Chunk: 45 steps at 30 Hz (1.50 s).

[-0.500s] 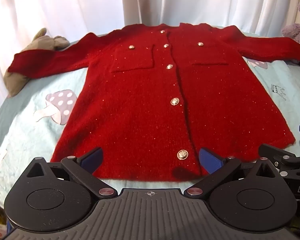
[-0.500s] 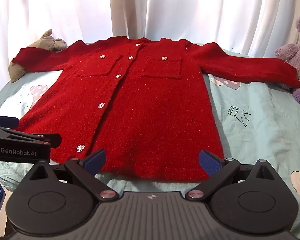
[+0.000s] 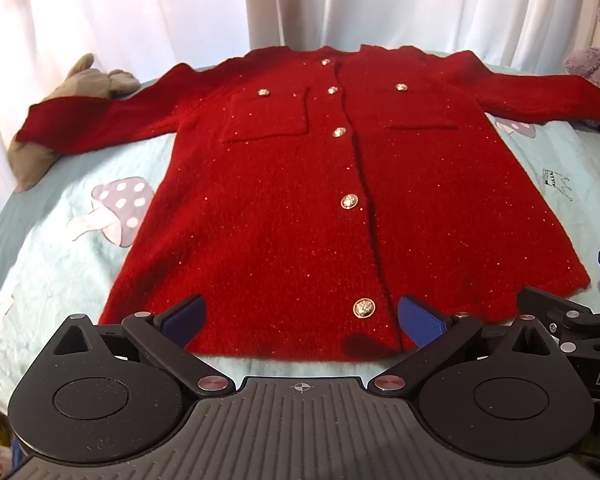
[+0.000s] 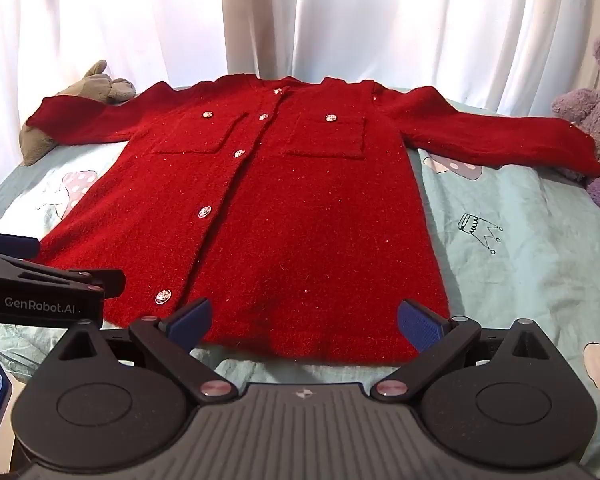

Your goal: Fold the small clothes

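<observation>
A small red knit cardigan [image 3: 300, 208] with gold buttons and two chest pockets lies flat and face up on the bed, sleeves spread out to both sides. It also shows in the right wrist view [image 4: 300, 220]. My left gripper [image 3: 300, 320] is open and empty, just above the cardigan's hem near the lowest button [image 3: 363, 308]. My right gripper [image 4: 304, 320] is open and empty above the hem's right half. The left gripper's body [image 4: 40, 292] shows at the left of the right wrist view.
The bed has a pale teal sheet [image 3: 60, 264] printed with mushrooms and crowns. A grey-brown plush toy [image 3: 76, 92] lies under the left sleeve end. A purple teddy bear [image 4: 596, 116] sits by the right sleeve end. White curtains [image 4: 340, 12] hang behind.
Both grippers have come slightly closer to the cardigan's hem. The cardigan has not moved.
</observation>
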Motion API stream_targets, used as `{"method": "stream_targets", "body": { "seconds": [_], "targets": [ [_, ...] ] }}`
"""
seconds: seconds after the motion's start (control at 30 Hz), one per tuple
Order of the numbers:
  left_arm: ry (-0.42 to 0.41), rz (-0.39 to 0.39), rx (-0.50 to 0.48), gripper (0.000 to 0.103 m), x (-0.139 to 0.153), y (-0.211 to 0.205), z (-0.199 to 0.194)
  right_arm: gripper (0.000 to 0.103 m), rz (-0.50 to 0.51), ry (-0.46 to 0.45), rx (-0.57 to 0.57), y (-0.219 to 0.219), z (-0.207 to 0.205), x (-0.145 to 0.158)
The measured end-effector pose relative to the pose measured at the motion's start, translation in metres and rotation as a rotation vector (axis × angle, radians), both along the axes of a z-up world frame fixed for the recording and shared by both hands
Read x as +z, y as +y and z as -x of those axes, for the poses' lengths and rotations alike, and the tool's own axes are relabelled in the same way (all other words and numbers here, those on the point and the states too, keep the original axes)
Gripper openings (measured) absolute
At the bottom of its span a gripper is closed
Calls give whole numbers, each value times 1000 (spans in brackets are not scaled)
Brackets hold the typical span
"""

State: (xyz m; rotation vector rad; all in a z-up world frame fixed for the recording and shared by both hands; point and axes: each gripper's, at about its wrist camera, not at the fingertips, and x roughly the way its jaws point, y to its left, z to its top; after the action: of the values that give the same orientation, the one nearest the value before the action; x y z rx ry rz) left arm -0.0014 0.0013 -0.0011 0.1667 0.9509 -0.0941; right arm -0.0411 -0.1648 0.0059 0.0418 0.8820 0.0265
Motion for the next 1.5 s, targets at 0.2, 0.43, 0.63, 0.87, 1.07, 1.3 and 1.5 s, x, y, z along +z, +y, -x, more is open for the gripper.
{"method": "stream_targets", "body": {
  "seconds": [0.2, 0.43, 0.63, 0.87, 1.07, 1.3, 1.5],
  "targets": [
    [10, 1, 3, 103, -1, 1, -2, 99, 0, 1, -3, 0, -1, 1],
    [11, 2, 4, 103, -1, 1, -2, 99, -2, -1, -3, -1, 0, 0],
    [10, 3, 7, 103, -2, 2, -2, 99, -4, -2, -2, -1, 0, 0],
    [15, 4, 7, 103, -2, 3, -2, 99, -4, -3, -2, 0, 0, 0],
    [14, 4, 7, 103, -2, 2, -2, 99, -4, -4, -3, 0, 0, 0],
    [15, 4, 8, 103, -2, 2, -2, 99, -6, -6, -3, 1, 1, 2],
    [15, 4, 9, 103, -2, 2, -2, 99, -7, -7, -3, 1, 0, 3]
  ]
}}
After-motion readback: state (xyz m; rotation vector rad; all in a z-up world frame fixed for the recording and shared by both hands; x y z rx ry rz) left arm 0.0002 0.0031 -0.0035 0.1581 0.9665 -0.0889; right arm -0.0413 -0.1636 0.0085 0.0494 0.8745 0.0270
